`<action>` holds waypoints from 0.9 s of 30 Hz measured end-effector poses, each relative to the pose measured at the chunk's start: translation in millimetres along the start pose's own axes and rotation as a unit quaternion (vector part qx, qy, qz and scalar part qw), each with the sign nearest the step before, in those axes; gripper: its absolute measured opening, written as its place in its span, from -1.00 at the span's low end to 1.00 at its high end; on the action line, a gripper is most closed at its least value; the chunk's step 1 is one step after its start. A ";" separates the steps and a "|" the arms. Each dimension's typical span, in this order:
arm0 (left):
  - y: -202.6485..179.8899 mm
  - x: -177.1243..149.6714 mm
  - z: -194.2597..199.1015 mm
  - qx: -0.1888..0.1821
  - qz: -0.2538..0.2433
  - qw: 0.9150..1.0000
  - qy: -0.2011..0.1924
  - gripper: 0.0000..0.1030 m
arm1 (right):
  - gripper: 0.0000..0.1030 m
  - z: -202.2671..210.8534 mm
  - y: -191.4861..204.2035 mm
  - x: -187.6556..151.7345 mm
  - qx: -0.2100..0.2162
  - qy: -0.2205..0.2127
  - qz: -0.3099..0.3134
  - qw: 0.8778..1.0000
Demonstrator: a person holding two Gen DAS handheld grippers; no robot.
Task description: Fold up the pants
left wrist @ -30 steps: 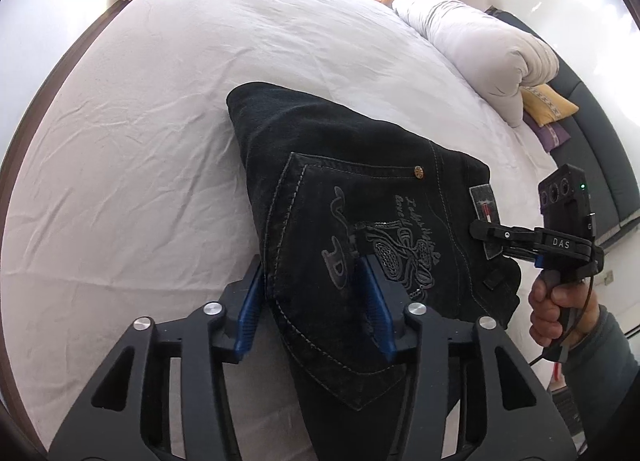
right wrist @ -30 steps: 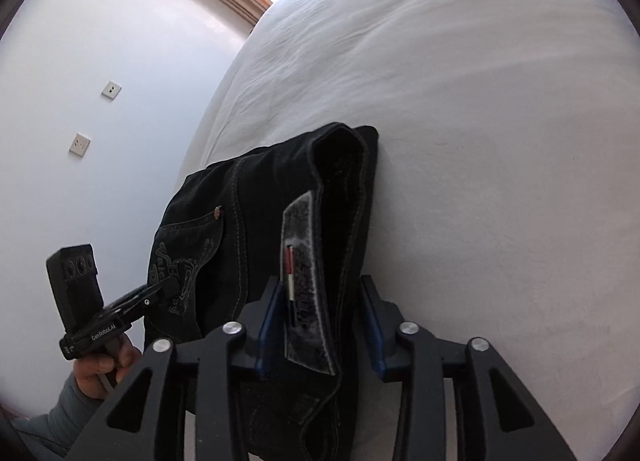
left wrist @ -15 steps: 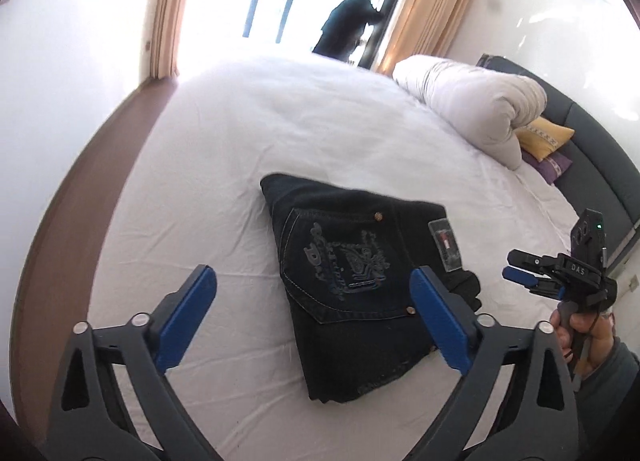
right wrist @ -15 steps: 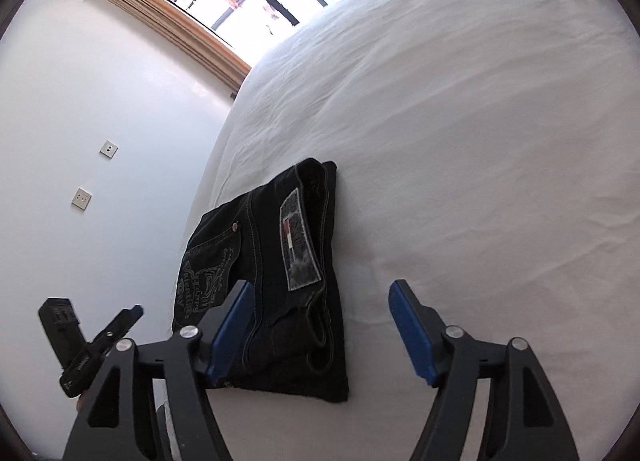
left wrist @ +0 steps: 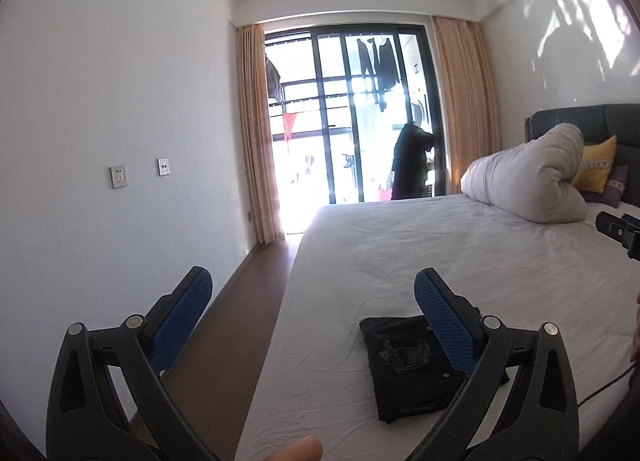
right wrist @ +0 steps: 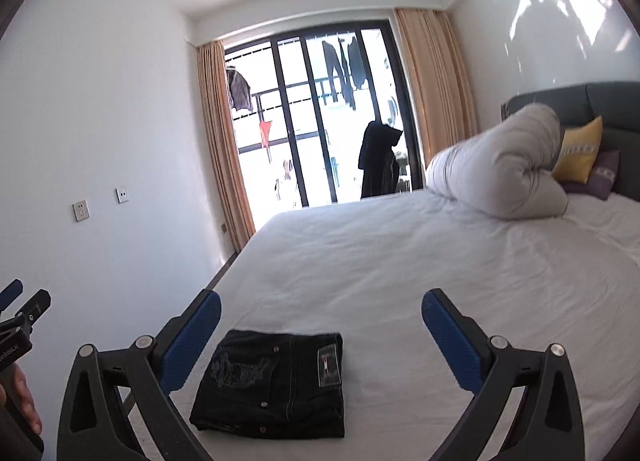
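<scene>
The black jeans [left wrist: 408, 369] lie folded into a compact rectangle near the near edge of the white bed [left wrist: 460, 261]. They also show in the right wrist view [right wrist: 276, 381], back pocket and waist label up. My left gripper [left wrist: 312, 305] is open and empty, held well above and back from the jeans. My right gripper [right wrist: 320, 321] is open and empty, also raised away from them. The right gripper's tip [left wrist: 616, 227] shows at the right edge of the left wrist view.
A rolled white duvet [right wrist: 500, 177] and yellow and purple pillows [right wrist: 576, 157] lie by the dark headboard. A white wall [left wrist: 120, 141] and a strip of wooden floor [left wrist: 224, 341] run along the bed's left side. Glass balcony doors [right wrist: 320, 121] stand beyond.
Both grippers opened, let go of the folded jeans and pulled up and back from the bed. The jeans stay folded on the sheet.
</scene>
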State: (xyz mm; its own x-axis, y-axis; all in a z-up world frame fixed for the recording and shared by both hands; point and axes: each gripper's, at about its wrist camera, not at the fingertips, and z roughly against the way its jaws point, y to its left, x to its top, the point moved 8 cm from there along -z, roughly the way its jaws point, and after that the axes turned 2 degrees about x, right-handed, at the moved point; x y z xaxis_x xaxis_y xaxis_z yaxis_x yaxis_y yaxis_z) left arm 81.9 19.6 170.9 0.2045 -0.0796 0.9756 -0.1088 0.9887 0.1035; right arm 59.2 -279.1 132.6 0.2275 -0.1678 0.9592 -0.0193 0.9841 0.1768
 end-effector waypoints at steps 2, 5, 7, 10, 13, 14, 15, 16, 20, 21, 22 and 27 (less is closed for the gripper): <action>2.4 12.4 12.0 -0.008 0.007 1.000 0.001 1.00 | 1.00 16.6 11.1 19.1 0.000 -0.028 0.017 0.999; 4.0 23.6 25.6 -0.010 0.014 1.000 0.008 1.00 | 1.00 43.3 22.4 40.5 -0.009 -0.059 0.042 0.997; 5.1 27.0 33.8 -0.013 0.019 1.000 0.018 1.00 | 1.00 56.7 29.6 49.8 -0.009 -0.071 0.051 0.996; 2.2 20.5 32.2 -0.012 0.018 0.999 0.050 1.00 | 1.00 59.2 38.8 50.0 -0.007 -0.051 0.057 0.997; -4.2 -0.1 21.6 -0.016 0.029 0.994 0.100 1.00 | 1.00 42.1 36.5 33.5 -0.015 0.006 0.035 0.999; -8.9 -10.6 17.1 -0.031 0.038 0.991 0.124 1.00 | 1.00 33.8 34.4 25.6 -0.016 0.031 0.019 0.999; -14.2 -21.9 11.7 -0.043 0.043 0.988 0.145 1.00 | 1.00 27.3 33.0 16.7 -0.014 0.054 0.004 0.998; -19.4 -33.9 4.4 -0.048 0.046 0.984 0.165 1.00 | 1.00 19.9 31.6 7.6 -0.013 0.076 -0.010 0.997; -35.5 -80.4 -16.7 -0.058 0.040 0.970 0.232 1.00 | 1.00 -3.5 31.5 -27.8 -0.025 0.142 -0.025 0.989; -37.9 -90.3 -21.0 -0.060 0.043 0.966 0.247 1.00 | 1.00 -7.4 32.5 -36.4 -0.029 0.155 -0.022 0.987; -39.4 -98.4 -26.2 -0.061 0.044 0.963 0.257 1.00 | 1.00 -11.9 34.1 -44.9 -0.032 0.167 -0.015 0.985; -44.9 -126.0 -42.4 -0.062 0.034 0.954 0.291 1.00 | 1.00 -27.0 38.0 -85.8 -0.042 0.229 -0.004 0.973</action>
State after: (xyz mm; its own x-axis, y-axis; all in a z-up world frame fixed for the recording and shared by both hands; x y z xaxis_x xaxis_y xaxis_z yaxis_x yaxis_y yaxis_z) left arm 102.3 -9.4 35.1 0.7106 0.0337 0.7027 -0.0327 0.9994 -0.0148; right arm 65.2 -225.7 51.0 0.6367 -0.1503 0.7563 0.0597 0.9875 0.1460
